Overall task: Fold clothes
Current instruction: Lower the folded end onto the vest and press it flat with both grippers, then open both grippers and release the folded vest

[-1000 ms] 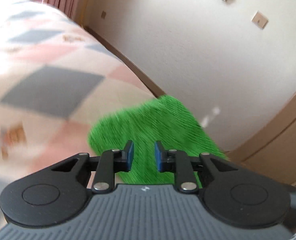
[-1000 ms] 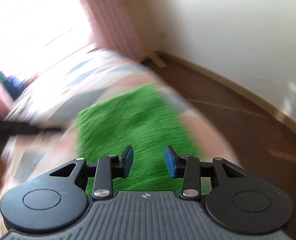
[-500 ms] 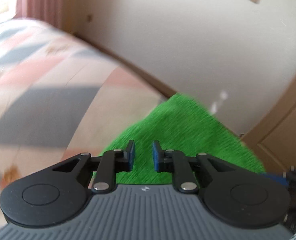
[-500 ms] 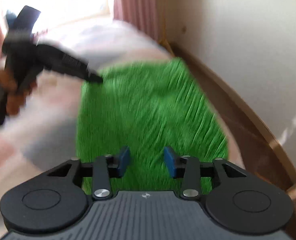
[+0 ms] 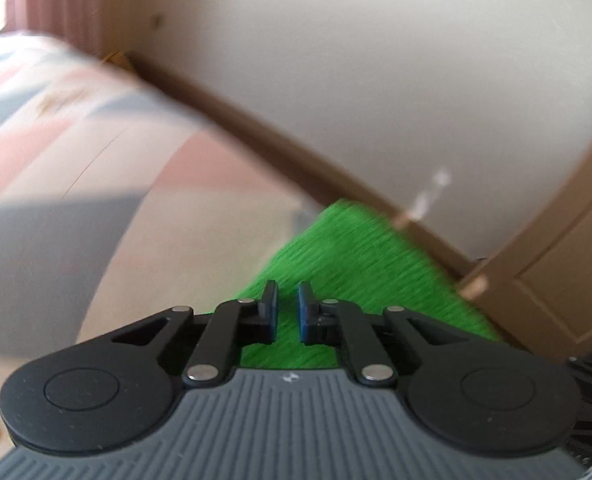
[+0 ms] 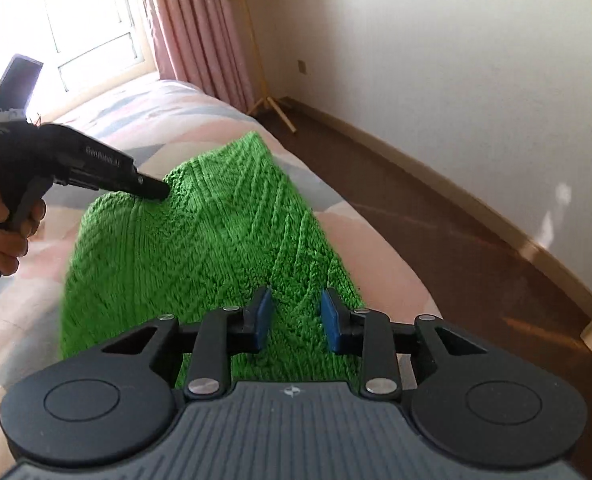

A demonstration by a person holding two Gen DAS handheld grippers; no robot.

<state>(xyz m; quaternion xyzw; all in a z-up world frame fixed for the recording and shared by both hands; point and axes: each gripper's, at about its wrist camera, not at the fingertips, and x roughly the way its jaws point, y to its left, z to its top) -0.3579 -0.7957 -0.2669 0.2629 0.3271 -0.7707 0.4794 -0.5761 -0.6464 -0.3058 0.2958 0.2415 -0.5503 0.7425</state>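
Observation:
A bright green knitted garment (image 6: 200, 240) lies on a bed with a pink, grey and cream patchwork cover (image 6: 144, 128). In the right wrist view my right gripper (image 6: 296, 316) is open, its blue pads hovering over the garment's near end. The left gripper (image 6: 152, 190) shows at the left, held by a hand, its tip touching the garment's far left edge. In the left wrist view the left gripper (image 5: 287, 312) has a narrow gap between its fingers, just above the green garment (image 5: 356, 256); nothing is between them.
The bed's right edge drops to a dark wooden floor (image 6: 436, 240) with a skirting board along a cream wall (image 6: 456, 60). Pink curtains (image 6: 192, 32) and a bright window (image 6: 88, 28) stand behind the bed. A wooden door (image 5: 568, 280) is at the right.
Both grippers have swung over the bed and come closer to the garment. The left gripper's tip now touches the garment's far edge. The right view has steadied.

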